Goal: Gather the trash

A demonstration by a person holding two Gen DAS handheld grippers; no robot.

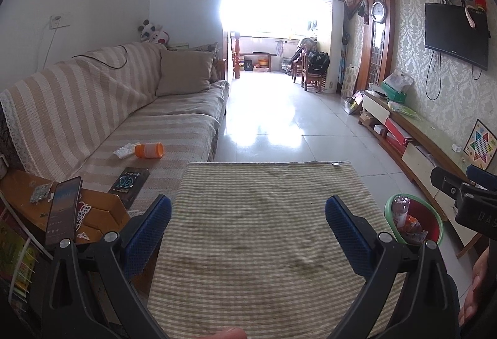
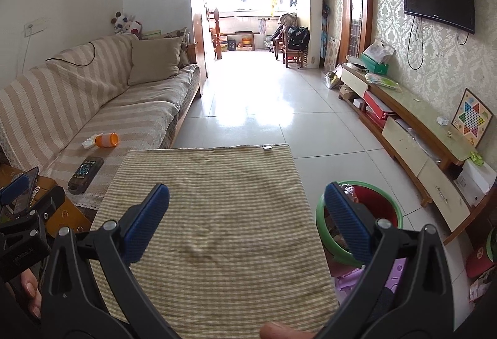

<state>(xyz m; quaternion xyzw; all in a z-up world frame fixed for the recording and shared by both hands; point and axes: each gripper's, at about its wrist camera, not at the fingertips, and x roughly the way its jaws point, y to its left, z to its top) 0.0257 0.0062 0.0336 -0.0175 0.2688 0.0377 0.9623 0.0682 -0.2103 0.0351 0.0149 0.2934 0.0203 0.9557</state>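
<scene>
An orange plastic cup lies on its side on the striped sofa seat, next to a crumpled white tissue; both also show in the right wrist view, the cup and the tissue. A red bin with a green rim stands on the floor right of the table and holds a bottle and wrappers; it also shows in the right wrist view. My left gripper is open and empty above the checked tablecloth. My right gripper is open and empty, its right finger over the bin.
A dark box lies on the sofa seat. A phone stands on the wooden side table at left. A low TV cabinet runs along the right wall. Tiled floor stretches beyond the table.
</scene>
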